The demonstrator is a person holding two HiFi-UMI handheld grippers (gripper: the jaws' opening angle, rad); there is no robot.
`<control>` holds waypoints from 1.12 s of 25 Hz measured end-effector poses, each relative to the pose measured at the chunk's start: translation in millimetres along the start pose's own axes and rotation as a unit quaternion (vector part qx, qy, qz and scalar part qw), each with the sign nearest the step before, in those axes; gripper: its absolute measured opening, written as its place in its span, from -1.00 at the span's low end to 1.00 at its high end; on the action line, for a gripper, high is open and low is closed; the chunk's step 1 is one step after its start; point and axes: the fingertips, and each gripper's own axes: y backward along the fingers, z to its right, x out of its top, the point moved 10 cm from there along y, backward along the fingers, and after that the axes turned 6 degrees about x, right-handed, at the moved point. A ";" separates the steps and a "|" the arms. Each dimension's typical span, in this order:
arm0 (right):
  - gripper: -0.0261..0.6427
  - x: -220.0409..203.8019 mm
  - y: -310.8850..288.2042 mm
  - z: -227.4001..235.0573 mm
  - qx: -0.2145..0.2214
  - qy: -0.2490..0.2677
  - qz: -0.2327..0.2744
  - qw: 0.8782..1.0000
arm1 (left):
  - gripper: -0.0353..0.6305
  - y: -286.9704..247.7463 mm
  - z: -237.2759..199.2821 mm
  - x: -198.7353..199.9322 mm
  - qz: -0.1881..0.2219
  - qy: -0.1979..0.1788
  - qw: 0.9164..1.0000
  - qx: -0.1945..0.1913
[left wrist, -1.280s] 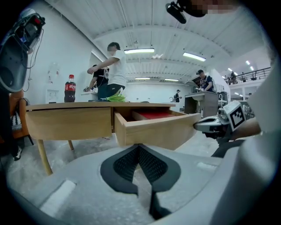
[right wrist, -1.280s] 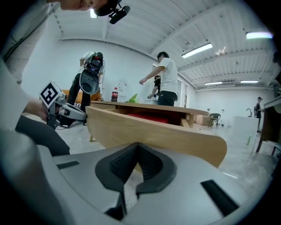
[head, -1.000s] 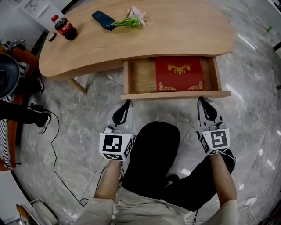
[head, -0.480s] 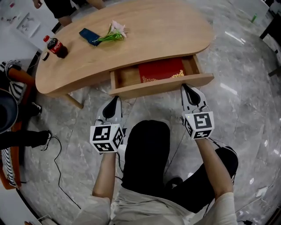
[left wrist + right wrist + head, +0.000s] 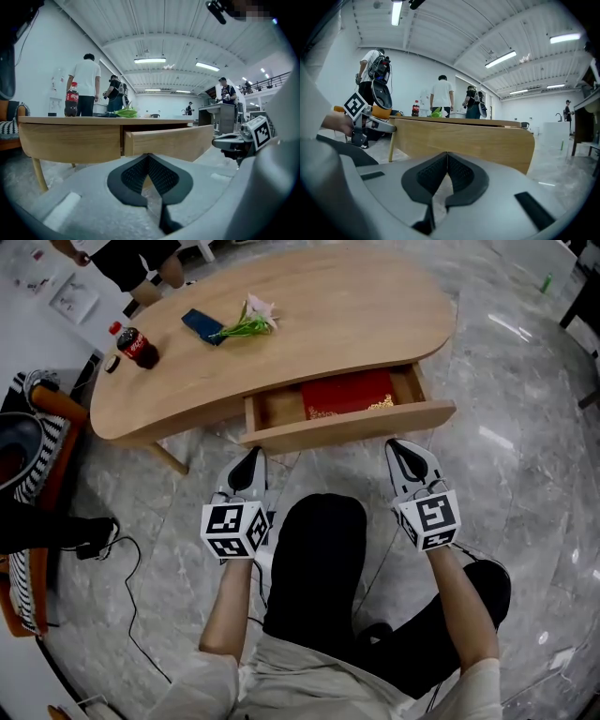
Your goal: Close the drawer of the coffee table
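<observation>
The wooden coffee table (image 5: 309, 329) has its drawer (image 5: 349, 427) pulled partly out, and a red booklet with gold print (image 5: 347, 394) lies inside. My left gripper (image 5: 251, 456) is shut, its tip just short of the drawer front's left end. My right gripper (image 5: 400, 447) is also shut, its tip close to the front's right end. The left gripper view shows the drawer front (image 5: 168, 143) right ahead of the shut left gripper (image 5: 149, 157). In the right gripper view the drawer front (image 5: 464, 140) fills the space beyond the shut right gripper (image 5: 447, 155).
On the tabletop lie a cola bottle (image 5: 136, 346), a dark phone (image 5: 202, 325) and a flower sprig (image 5: 246, 319). A cable (image 5: 136, 596) trails over the marble floor at left. The person's dark-clad legs (image 5: 314, 568) sit between the grippers. Other people stand beyond the table.
The drawer has slid inward, so less of the red booklet shows. Both grippers followed it toward the table, and now sit slightly back from its front.
</observation>
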 end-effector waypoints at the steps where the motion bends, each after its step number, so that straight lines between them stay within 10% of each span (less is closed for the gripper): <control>1: -0.88 -0.4 2.8 -0.6 0.000 0.000 0.001 1.000 | -0.87 0.2 -0.2 0.5 -0.001 -0.001 1.000 -0.001; 28: -0.88 -22.3 33.7 8.1 -0.053 -0.047 0.006 0.997 | -0.87 -36.2 -12.6 12.1 0.004 0.011 1.000 0.012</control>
